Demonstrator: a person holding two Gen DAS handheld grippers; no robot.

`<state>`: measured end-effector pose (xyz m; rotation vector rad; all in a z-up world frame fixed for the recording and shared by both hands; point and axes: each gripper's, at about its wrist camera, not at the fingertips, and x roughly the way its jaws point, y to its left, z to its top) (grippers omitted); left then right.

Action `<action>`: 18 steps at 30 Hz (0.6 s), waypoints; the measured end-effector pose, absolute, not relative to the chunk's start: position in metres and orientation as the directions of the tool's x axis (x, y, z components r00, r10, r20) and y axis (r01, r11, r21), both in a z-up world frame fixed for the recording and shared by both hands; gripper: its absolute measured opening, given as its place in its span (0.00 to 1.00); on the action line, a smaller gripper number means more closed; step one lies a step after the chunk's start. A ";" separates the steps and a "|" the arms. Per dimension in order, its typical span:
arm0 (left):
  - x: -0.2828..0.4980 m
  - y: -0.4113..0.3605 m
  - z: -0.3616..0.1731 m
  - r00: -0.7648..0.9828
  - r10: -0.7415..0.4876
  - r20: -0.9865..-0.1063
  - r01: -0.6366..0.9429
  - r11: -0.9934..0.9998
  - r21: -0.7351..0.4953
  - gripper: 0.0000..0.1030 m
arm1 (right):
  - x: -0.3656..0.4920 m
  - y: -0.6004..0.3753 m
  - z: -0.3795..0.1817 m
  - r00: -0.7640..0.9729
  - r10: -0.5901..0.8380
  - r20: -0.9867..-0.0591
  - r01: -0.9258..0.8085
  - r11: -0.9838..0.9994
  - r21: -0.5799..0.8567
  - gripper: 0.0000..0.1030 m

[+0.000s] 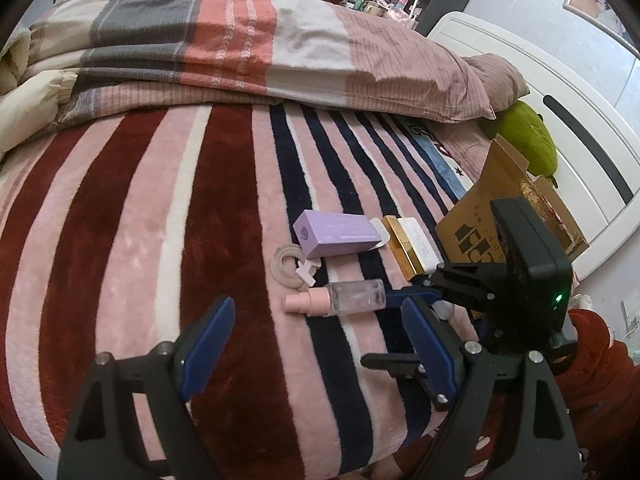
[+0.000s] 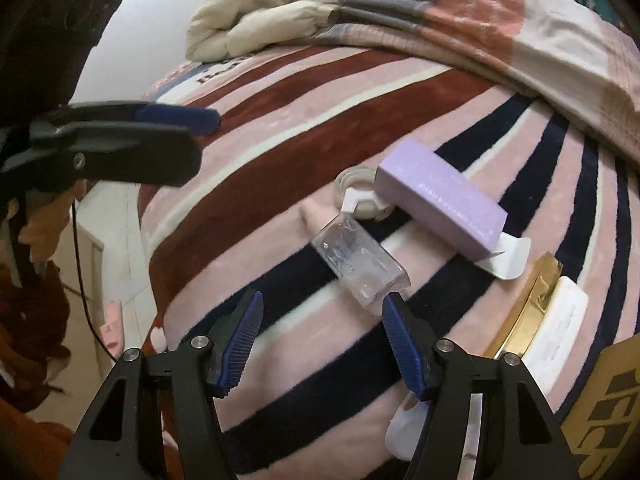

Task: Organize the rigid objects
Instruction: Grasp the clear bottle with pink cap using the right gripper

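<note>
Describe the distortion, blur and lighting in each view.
Left wrist view: strong fisheye bulge with dark corners, the striped blanket curving; even, soft light; bottle sharp. Right wrist view: same bulge, slightly softer; a pale wall glows behind the cream bedding.

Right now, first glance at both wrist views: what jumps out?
The striped plush blanket in dark red, pink and navy fills both views. On it lies a tight cluster: a purple box, a clear bottle with a pink cap on its side in front of it, and a gold-and-white box to the right. The right gripper stands open right at the bottle's base; a cardboard box sits at the right edge.
</note>
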<state>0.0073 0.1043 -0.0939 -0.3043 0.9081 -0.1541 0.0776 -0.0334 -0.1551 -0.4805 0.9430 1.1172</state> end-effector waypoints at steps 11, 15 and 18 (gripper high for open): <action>-0.004 0.112 -0.093 0.612 -0.234 -0.756 -0.020 0.950 -0.311 0.81 | 0.091 -0.020 -0.158 0.221 0.551 -0.805 -0.930 0.368 -0.003 0.35; -0.004 0.111 -0.093 0.613 -0.243 -0.752 -0.017 0.947 -0.319 0.81 | 0.087 -0.021 -0.159 0.174 0.547 -0.819 -0.932 0.359 0.042 0.27; -0.004 0.112 -0.094 0.609 -0.247 -0.754 -0.014 0.947 -0.321 0.81 | 0.089 -0.022 -0.161 0.084 0.568 -0.819 -0.932 0.336 0.138 0.26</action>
